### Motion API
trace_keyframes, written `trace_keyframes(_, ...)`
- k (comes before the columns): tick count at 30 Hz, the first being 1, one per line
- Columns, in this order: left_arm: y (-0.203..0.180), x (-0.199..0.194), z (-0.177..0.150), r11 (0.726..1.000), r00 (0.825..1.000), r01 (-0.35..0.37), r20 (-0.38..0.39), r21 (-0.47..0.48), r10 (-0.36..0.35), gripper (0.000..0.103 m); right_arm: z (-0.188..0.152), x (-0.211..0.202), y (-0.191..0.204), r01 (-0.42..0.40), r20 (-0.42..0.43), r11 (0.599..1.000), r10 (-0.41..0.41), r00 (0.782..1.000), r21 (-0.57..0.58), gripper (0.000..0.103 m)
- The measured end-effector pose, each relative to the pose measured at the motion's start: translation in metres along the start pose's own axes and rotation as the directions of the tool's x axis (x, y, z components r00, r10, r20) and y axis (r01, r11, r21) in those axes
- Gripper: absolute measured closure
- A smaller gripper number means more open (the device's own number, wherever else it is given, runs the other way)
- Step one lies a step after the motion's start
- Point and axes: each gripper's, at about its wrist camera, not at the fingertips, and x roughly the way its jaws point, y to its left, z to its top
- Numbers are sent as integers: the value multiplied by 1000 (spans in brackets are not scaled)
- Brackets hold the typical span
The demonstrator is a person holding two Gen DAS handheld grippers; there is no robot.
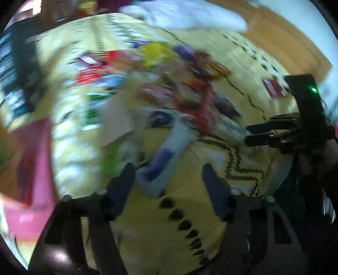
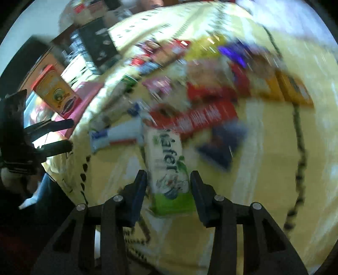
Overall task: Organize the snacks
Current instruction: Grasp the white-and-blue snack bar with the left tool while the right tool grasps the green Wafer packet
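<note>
Both views are blurred. A pile of snack packets (image 1: 169, 84) lies on a yellow patterned cloth (image 1: 179, 232). My left gripper (image 1: 169, 179) hangs open over the pile's near edge, with a white and blue packet (image 1: 160, 162) lying between its fingers, close to the left one and clear of the right. In the right wrist view a white and green wafer packet (image 2: 169, 169) fills the gap of my right gripper (image 2: 169, 184), both pads against its sides. The left gripper (image 2: 69, 135) shows at that view's left edge, and the right gripper (image 1: 248, 133) at the right of the left wrist view.
A pink bin (image 1: 31, 169) stands at the cloth's left side, with an orange box (image 2: 55, 91) upright in it. Red, yellow and purple packets (image 2: 200, 114) crowd the middle. A white bag (image 1: 186, 17) lies at the far edge, beside a wooden surface (image 1: 285, 42).
</note>
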Motion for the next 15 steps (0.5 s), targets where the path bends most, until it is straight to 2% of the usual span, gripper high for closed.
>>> trace_keyframes(3, -8, 21, 8, 998, 999, -21, -28, 67, 23, 47, -10, 8, -8, -26, 19, 999, 26, 999, 41, 54)
trace_keyframes(7, -5, 39, 14, 995, 997, -40, -61, 87, 46, 47, -17, 3, -4, -7, 48, 1000, 7, 999, 2, 50)
trace_keyframes(11, -5, 47, 11, 995, 997, -52, -59, 89, 57, 47, -13, 4, -4, 8, 46, 999, -5, 999, -46, 41)
trace_keyframes(14, -13, 54, 8, 991, 995, -82, -42, 102, 86, 48, -11, 12, -2, 17, 54, 999, -14, 998, -50, 41)
trace_keyframes(15, -15, 54, 5, 991, 995, -91, -37, 101, 95, 55, -9, 16, -1, 24, 56, 998, -21, 998, -52, 41)
